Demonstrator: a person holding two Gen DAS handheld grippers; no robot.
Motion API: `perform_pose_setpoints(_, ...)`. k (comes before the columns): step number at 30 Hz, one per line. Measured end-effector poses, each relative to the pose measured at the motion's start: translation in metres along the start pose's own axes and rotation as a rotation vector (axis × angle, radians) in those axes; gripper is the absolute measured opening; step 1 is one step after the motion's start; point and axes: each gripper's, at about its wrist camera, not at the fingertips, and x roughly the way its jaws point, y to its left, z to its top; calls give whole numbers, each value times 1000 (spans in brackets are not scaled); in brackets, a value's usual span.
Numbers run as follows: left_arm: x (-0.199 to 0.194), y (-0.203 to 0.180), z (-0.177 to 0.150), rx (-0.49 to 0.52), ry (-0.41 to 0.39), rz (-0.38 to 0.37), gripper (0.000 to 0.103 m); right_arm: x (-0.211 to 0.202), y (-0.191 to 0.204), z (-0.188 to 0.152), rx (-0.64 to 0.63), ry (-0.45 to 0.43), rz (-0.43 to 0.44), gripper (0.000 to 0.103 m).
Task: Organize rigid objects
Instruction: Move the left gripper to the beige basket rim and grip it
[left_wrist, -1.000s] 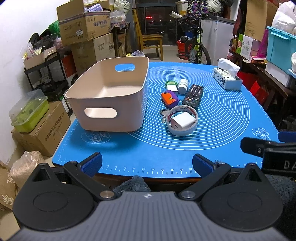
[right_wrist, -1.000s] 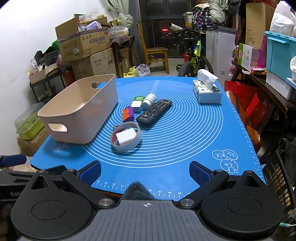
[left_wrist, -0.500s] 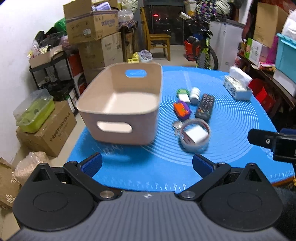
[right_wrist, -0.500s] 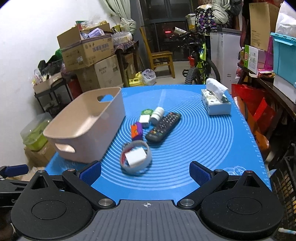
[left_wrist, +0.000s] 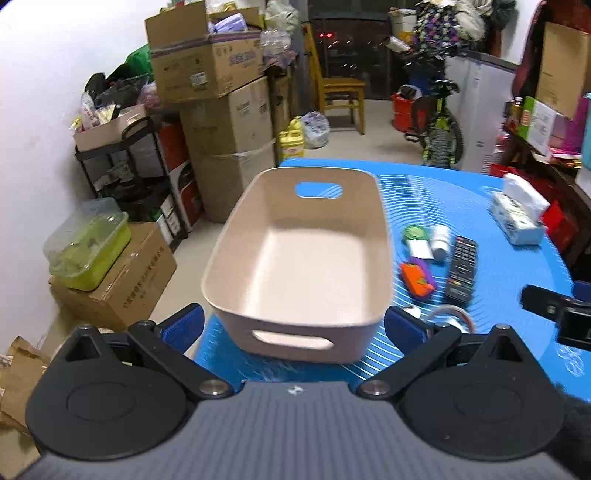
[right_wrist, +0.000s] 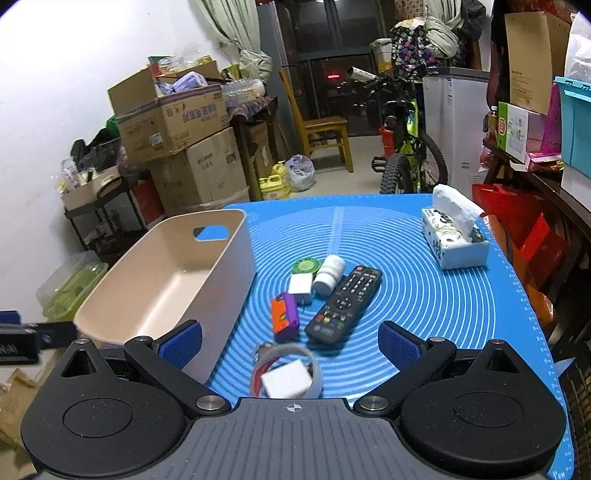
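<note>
bin (left_wrist: 306, 258) empty | remote (right_wrist: 345, 304), bottle (right_wrist: 328, 275), charger (right_wrist: 288, 380) beside bin, unsorted | left gripper (left_wrist: 294, 322), right gripper (right_wrist: 290, 341) fingers spread, holding nothing

Both wrist views look forward over the blue mat (right_wrist: 424, 295) (sharing the beige bin (left_wrist: 306, 258)), left nearer.

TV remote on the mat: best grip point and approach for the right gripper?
Grip the remote across its narrow width near mid-body, coming from above. It lies flat and angled, with bare mat on its right; the white bottle crowds its upper left edge.
</note>
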Motion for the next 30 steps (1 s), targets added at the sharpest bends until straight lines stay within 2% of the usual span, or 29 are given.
perform_pose_setpoints(9,68,48,36,-25,61,34,102,66,-18,12,31,54,-79,100)
perform_pose_setpoints(16,124,67,33,-31,166,43,102,115,-34,7,17,148,-122,98)
perform_pose_setpoints(21,147,82,24,-41,213,42,101,141,-44,0,13,246,-115,94)
perform_pose_setpoints(22,151,85,23,-51,225,43,97,144,-44,-1,14,263,-112,94)
perform_pose_setpoints(23,153,89,22,-61,234,40,87,146,-44,-3,12,278,-110,94)
perform_pose_setpoints(24,155,92,21,-72,247,35,85,149,-43,-4,6,291,-109,94)
perform_pose_setpoints(30,168,99,16,-97,285,22,84,163,-32,-11,-47,350,-134,89)
